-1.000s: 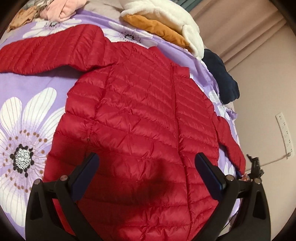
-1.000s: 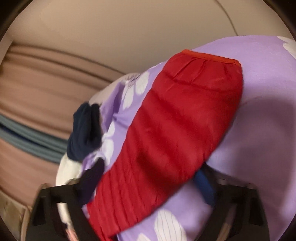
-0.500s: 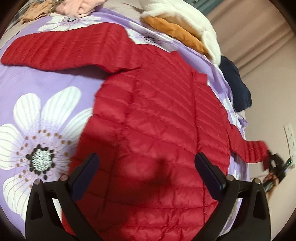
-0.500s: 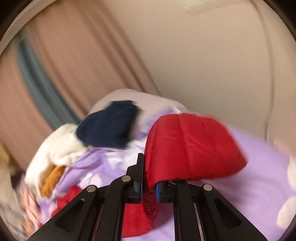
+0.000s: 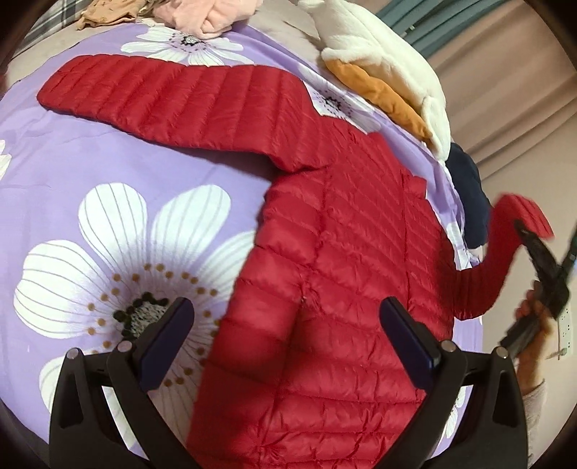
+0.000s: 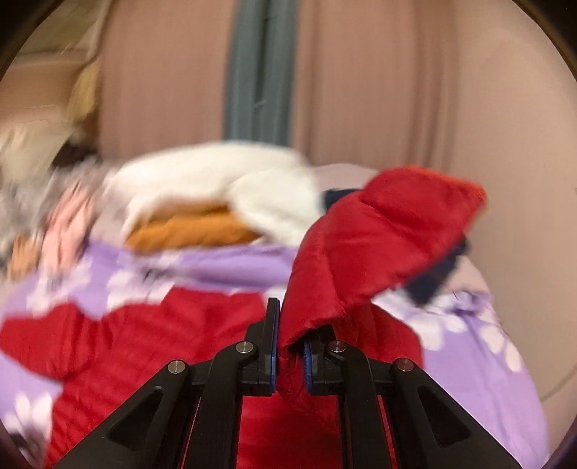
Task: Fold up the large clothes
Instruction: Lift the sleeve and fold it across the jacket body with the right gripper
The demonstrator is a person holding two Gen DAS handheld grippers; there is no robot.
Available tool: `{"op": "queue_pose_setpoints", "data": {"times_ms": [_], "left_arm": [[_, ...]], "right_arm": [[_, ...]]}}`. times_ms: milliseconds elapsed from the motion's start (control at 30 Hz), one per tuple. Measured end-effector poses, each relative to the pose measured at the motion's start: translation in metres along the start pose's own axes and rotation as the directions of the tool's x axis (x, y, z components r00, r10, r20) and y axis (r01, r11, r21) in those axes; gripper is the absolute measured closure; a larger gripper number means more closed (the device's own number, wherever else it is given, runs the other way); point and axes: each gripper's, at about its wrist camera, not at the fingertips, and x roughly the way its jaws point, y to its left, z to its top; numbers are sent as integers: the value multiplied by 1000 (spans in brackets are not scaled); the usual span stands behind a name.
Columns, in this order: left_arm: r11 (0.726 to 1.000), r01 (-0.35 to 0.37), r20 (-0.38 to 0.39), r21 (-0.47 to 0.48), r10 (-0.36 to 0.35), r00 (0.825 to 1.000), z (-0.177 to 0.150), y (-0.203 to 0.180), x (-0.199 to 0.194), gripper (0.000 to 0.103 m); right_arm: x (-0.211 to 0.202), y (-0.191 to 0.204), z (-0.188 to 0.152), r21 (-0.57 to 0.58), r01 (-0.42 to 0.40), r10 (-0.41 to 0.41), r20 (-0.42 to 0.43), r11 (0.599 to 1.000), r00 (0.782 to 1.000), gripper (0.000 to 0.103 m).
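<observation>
A red quilted puffer jacket lies flat on a purple flowered bedspread. Its left sleeve stretches out to the upper left. My left gripper is open and empty, hovering over the jacket's lower left edge. My right gripper is shut on the jacket's right sleeve near the cuff and holds it lifted above the bed. In the left wrist view the lifted right sleeve curves up at the right, with the right gripper on it.
A white fleece garment over an orange one lies at the bed's far side, with a navy item beside it and pink clothes at the top. Beige curtains hang behind the bed.
My right gripper closed on the right sleeve and lifted it off the bed, swinging towards the jacket's body. My left gripper moved left towards the jacket's left edge, staying open.
</observation>
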Motion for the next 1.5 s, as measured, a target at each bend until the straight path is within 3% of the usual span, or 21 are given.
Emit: {"op": "queue_pose_setpoints", "data": {"times_ms": [133, 300, 433, 567, 600, 633, 700, 867, 1000, 1067, 1133, 1200, 1300, 1367, 1433, 1500], "left_arm": [[1000, 3, 2, -9, -3, 1000, 3, 5, -1, 0], [1000, 6, 0, -13, -6, 1000, 6, 11, 0, 0], [999, 24, 11, -42, -24, 1000, 14, 17, 2, 0], [995, 55, 45, -87, -51, 998, 28, 22, 3, 0], [993, 64, 52, -101, -59, 997, 32, 24, 2, 0], [991, 68, 57, -113, -62, 996, 35, 26, 2, 0], [989, 69, 70, -134, -60, 996, 43, 30, 3, 0], [977, 100, 103, -189, -82, 991, 62, 45, 7, 0], [941, 164, 131, -295, -130, 983, 78, 67, 14, 0], [934, 162, 133, -318, -125, 983, 83, 72, 18, 0], [932, 157, 129, -325, -121, 984, 87, 76, 23, 0], [932, 149, 123, -329, -115, 986, 91, 79, 28, 0], [922, 171, 131, -349, -133, 983, 95, 87, 34, 0], [907, 196, 141, -372, -153, 978, 99, 94, 39, 0], [897, 212, 148, -388, -166, 975, 102, 98, 41, 0], [893, 215, 157, -394, -165, 974, 104, 100, 41, 0]], "right_arm": [[43, 66, -24, -171, -41, 28, -79, 984, 997, 91], [65, 98, -63, -265, -99, 45, -202, 959, 978, 91], [64, 103, -85, -326, -175, 72, -304, 929, 950, 91], [46, 86, -82, -252, -286, 198, -323, 925, 925, 88], [38, 74, -73, -200, -310, 240, -308, 930, 920, 80], [36, 66, -67, -168, -307, 249, -296, 937, 922, 64], [35, 54, -59, -113, -298, 258, -275, 948, 926, 42], [53, 63, -61, -106, -317, 275, -294, 943, 915, 42], [77, 95, -69, -208, -309, 234, -321, 928, 918, 42], [94, 113, -75, -318, -247, 143, -317, 915, 938, 48], [110, 121, -78, -364, -214, 90, -328, 906, 940, 78], [116, 120, -74, -368, -172, 55, -308, 914, 950, 98], [95, 111, -67, -325, -215, 129, -267, 921, 955, 99], [71, 107, -65, -315, -278, 199, -260, 907, 945, 99], [42, 103, -70, -335, -351, 270, -266, 874, 925, 99], [21, 105, -85, -394, -384, 278, -301, 835, 912, 99]]}}
